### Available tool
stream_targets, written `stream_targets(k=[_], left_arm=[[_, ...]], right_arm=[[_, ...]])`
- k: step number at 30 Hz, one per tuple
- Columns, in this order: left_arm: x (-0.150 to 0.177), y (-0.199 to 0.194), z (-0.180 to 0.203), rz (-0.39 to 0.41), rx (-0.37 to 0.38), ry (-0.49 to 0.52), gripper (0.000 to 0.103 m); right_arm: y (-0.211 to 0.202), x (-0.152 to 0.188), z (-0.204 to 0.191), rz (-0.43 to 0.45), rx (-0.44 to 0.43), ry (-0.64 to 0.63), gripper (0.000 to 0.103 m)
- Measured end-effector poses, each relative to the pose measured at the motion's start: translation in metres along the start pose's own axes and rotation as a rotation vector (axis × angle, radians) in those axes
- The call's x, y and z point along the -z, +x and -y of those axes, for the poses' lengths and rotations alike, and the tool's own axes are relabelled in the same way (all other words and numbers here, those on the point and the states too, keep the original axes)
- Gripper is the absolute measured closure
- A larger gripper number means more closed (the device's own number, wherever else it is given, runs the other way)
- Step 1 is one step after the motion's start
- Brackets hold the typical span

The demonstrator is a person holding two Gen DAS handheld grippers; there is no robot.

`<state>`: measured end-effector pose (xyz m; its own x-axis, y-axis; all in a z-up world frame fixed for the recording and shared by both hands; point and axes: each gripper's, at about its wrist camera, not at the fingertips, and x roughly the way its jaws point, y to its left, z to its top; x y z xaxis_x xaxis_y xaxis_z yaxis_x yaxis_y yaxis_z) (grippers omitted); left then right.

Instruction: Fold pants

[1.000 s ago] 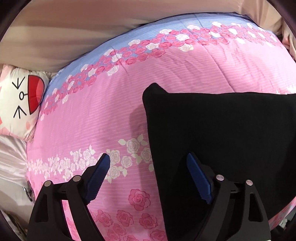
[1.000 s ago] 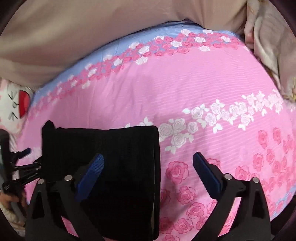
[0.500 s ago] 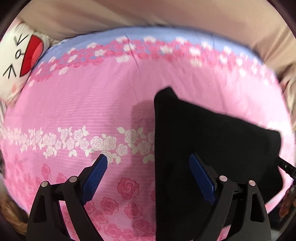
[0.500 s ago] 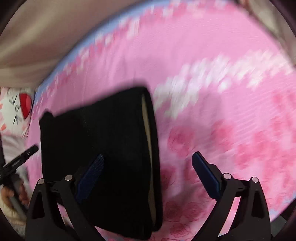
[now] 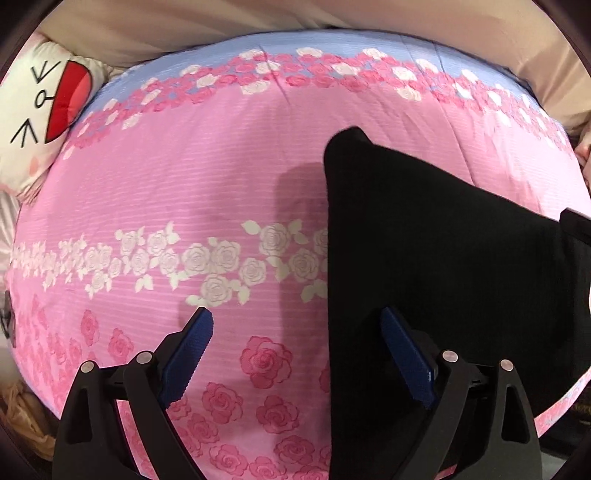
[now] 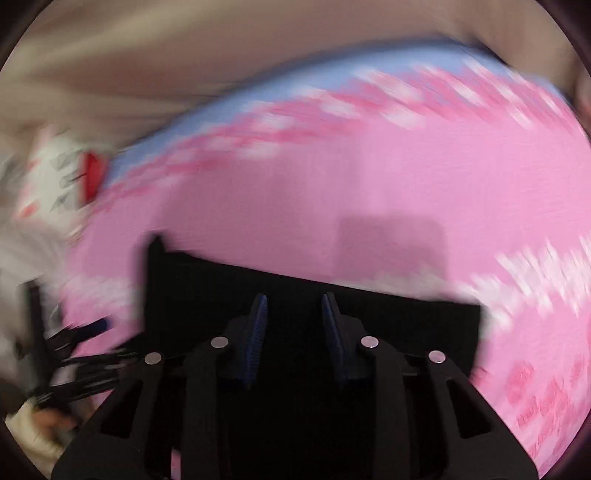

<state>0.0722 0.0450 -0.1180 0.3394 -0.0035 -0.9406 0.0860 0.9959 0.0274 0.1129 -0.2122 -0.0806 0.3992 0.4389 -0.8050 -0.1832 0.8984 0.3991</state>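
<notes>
The black pants (image 5: 443, 258) lie folded into a flat block on the pink rose quilt (image 5: 221, 166). My left gripper (image 5: 295, 314) hangs above their left edge with its jaws opening. One blue pad is over the quilt, the other over the black cloth, and nothing is held. In the blurred right wrist view my right gripper (image 6: 294, 296) is over the pants (image 6: 369, 314) near their far edge. Its jaws are closing, and a narrow gap still shows between the pads. The blur hides whether any cloth lies in that gap.
A white cartoon-face pillow (image 5: 40, 110) lies off the quilt's far left corner. Beige bedding (image 5: 295, 18) runs along the back. In the right wrist view the left gripper (image 6: 74, 343) and the hand holding it (image 6: 44, 421) sit at the left.
My right gripper swept left across the pants and its jaws narrowed from wide open to a small gap. The left gripper shifted and rolled a little, still wide.
</notes>
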Motion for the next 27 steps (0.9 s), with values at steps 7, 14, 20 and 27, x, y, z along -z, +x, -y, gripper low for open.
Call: stream_targets(k=[7, 14, 20, 27], left_arm=[[0.014, -0.001, -0.006, -0.017, 0.020, -0.025, 0.013], [0.014, 0.002, -0.014, -0.006, 0.046, -0.064, 0.012], [0.015, 0.004, -0.016, -0.014, 0.047, -0.083, 0.012], [0.012, 0.016, -0.011, -0.017, -0.002, -0.047, 0.010]], right_arm=[[0.131, -0.038, -0.091, -0.217, 0.038, -0.311, 0.075], [0.115, -0.077, -0.095, -0.144, 0.005, -0.245, 0.040], [0.182, -0.075, -0.140, -0.282, 0.081, -0.452, 0.087], [0.181, -0.083, -0.117, -0.124, 0.187, -0.355, 0.056]])
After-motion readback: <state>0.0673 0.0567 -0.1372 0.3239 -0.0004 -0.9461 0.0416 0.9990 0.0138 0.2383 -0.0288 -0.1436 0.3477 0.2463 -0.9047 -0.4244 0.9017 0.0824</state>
